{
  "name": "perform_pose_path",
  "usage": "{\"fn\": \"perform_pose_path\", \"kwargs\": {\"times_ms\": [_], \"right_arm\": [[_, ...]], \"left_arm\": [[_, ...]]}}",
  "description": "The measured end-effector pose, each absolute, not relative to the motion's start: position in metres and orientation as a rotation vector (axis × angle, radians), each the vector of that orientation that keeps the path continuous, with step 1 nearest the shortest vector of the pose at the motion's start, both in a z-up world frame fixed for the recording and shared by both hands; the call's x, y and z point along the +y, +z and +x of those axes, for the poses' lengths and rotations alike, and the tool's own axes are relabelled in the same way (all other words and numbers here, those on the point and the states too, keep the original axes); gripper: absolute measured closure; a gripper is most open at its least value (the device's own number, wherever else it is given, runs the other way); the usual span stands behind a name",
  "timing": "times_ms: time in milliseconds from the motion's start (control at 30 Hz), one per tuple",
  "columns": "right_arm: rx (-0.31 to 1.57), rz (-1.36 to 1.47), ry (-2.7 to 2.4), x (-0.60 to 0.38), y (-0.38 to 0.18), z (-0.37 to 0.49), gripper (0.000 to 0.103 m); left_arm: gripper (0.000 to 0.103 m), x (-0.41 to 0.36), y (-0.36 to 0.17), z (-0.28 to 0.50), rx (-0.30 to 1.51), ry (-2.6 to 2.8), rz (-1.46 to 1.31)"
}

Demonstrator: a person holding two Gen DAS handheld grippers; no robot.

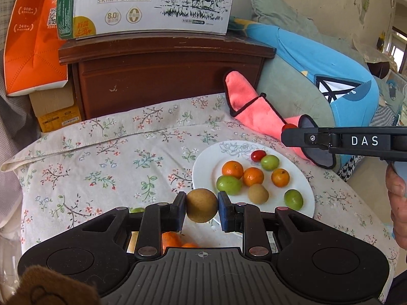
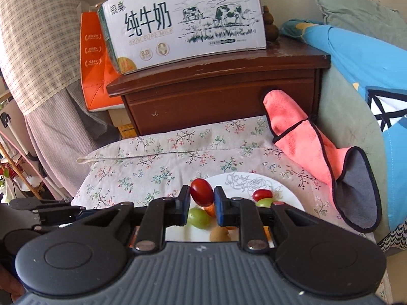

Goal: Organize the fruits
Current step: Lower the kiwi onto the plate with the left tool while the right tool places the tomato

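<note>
My left gripper [image 1: 201,207] is shut on a brown round fruit [image 1: 202,205] and holds it just left of the white plate [image 1: 203,167]. The plate holds oranges [image 1: 232,169], green fruits [image 1: 228,185], a brown fruit [image 1: 258,193] and a cherry tomato [image 1: 258,155]. My right gripper [image 2: 202,199] is shut on a red cherry tomato [image 2: 201,192] above the plate's near-left rim [image 2: 285,190]. It shows from the side in the left wrist view [image 1: 288,132], above the plate's far right. Another cherry tomato [image 2: 262,194] and green fruits [image 2: 199,217] lie on the plate below.
The plate rests on a floral cloth [image 1: 114,152]. A pink towel [image 1: 254,111] lies behind the plate. A brown wooden cabinet [image 1: 165,76] carries a milk carton box [image 1: 152,5]; an orange box [image 1: 35,45] stands to its left. Orange fruit [image 1: 173,240] lies under my left gripper.
</note>
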State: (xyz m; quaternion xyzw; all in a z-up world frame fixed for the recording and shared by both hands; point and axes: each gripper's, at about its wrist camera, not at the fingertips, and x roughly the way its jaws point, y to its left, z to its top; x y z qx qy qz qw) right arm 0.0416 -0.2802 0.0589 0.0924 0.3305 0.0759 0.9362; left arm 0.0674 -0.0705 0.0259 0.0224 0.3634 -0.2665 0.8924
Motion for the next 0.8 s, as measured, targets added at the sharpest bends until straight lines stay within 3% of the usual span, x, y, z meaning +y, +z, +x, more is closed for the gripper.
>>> {"fn": "perform_pose_path", "kwargs": {"times_ms": [800], "right_arm": [[0.839,0.478,-0.044,-0.326,0.004,0.082,0.083]], "left_arm": [[0.079,-0.118,-0.016,0.082,0.846,-0.605,-0.007]]}}
